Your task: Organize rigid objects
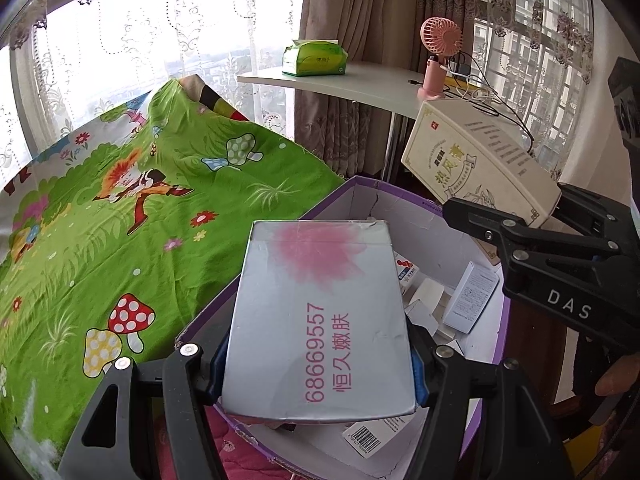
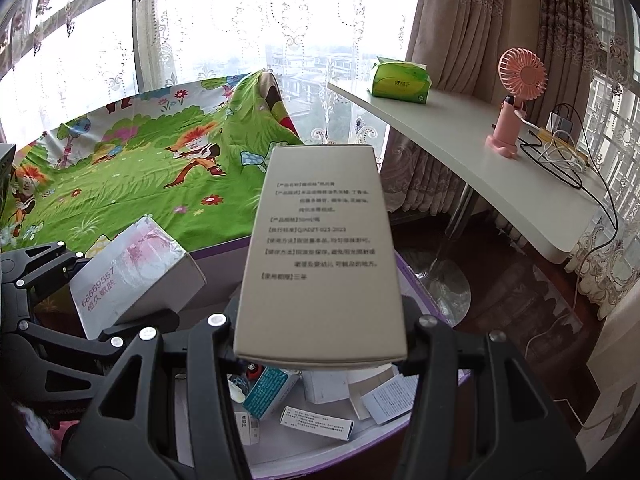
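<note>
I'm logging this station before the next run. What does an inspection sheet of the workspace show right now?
Surface: bed under a green cartoon sheet.
Job's things: silver box and cream box, both above the purple-rimmed carton.
Clutter: small packets loose in the carton.
Tongs: left tongs shut on the silver box; right tongs shut on the cream box.
Cables: tangled leads on the white desk.
Surroundings: pink fan, tissue pack, curtained windows.

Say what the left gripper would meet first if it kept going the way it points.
Probably the purple bin: the left gripper, gripping the silver box, points down into it, toward the small cartons. Depth is uncertain.
</note>
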Tool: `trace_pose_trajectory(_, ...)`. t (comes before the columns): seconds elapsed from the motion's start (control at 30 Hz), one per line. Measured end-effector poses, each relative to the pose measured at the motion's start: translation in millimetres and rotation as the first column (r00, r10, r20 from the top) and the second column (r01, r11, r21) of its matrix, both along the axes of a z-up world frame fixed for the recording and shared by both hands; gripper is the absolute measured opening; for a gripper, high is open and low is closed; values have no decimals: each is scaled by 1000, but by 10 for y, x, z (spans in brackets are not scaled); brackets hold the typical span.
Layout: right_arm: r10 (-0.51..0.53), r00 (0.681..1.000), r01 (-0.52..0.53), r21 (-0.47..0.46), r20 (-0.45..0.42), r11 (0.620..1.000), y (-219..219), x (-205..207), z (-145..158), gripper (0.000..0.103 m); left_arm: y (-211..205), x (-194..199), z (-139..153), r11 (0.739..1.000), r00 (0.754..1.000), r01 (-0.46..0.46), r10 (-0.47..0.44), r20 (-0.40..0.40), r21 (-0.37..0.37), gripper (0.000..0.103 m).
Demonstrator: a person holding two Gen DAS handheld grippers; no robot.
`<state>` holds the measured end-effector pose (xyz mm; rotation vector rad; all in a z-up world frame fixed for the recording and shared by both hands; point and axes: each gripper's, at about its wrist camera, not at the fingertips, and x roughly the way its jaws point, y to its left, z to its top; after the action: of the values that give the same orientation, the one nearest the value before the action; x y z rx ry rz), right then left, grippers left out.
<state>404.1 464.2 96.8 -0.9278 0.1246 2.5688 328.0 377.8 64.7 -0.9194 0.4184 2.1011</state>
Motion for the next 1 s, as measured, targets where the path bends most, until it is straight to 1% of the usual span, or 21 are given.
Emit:
trace_pose_trajectory(0.07, -2, 1000, 2, 0, -1, 1000, 0, -2, -4, 55, -5, 0, 10, 1000, 1000, 0, 0, -4, 7, 67)
trace_pose_trajectory(0.1, -2, 1000, 2, -2, -3, 1000, 7, -5, -7, 55, -7, 0, 20, 1000, 1000, 3, -3, -2, 15, 69)
trace_pose_trajectory(0.13, 0, 1000, 0, -6, -12, 1000, 10, -7, -7, 55, -4, -2, 23, 1000, 1000, 2, -2, 2, 14, 73)
trace_pose_trajectory(0.17, -3, 1000, 3, -9, -25, 1000, 23, 1, -5, 56, 10, -5, 21, 1000, 1000, -5, 5, 4, -1, 85)
trace_pose_trajectory(0.2, -18, 999, 18, -15, -30, 1000, 39, 9, -6, 66, 10, -2, 23, 1000, 1000, -9, 9, 0, -8, 89)
trace_pose_trajectory(0.23, -34, 999, 34, -23, -32, 999, 60, 23, -6, 81, 5, 2, 27, 1000, 1000, -17, 17, -9, -11, 89)
trace_pose_trajectory(0.27, -47, 998, 46, -30, -38, 999, 79, 44, -5, 85, 2, 5, 37, 999, 999, -29, 29, -21, -19, 89)
trace_pose_trajectory(0.33, -57, 997, 55, -40, -51, 998, 94, 101, 12, 88, 4, 6, 66, 997, 997, -61, 59, -48, -42, 89)
trace_pose_trajectory(0.43, -73, 996, 72, -33, -45, 997, 80, 174, 35, 91, 23, 40, 131, 985, 983, -137, 122, -138, -104, 89)
trace_pose_trajectory(0.5, -75, 997, 74, -18, -28, 997, 51, 215, 38, 92, 36, 79, 155, 976, 971, -161, 130, -199, -144, 89)
trace_pose_trajectory(0.53, -75, 997, 75, -6, -16, 997, 31, 231, 37, 93, 42, 92, 148, 975, 971, -158, 124, -206, -159, 89)
trace_pose_trajectory(0.57, -73, 997, 73, 4, -5, 997, 9, 248, 32, 93, 41, 86, 126, 974, 976, -146, 114, -184, -172, 92)
trace_pose_trajectory(0.63, -69, 997, 69, 14, 15, 998, -28, 278, 11, 93, 30, 66, 67, 980, 992, -97, 81, -95, -176, 92)
trace_pose_trajectory(0.67, -74, 997, 73, 19, 26, 997, -42, 289, -5, 93, 31, 56, 42, 981, 995, -80, 69, -68, -178, 92)
trace_pose_trajectory(0.8, -92, 994, 91, 20, 67, 996, -51, 319, -79, 93, 61, 125, 1, 986, 999, -23, 18, -33, -167, 92)
trace_pose_trajectory(0.9, -103, 991, 103, 5, 85, 995, -16, 324, -131, 93, 91, 174, -1, 986, 999, -8, 0, -45, -168, 92)
trace_pose_trajectory(1.0, -111, 989, 112, -5, 92, 994, 9, 326, -152, 93, 88, 172, -18, 986, 1000, 8, -11, -21, -165, 92)
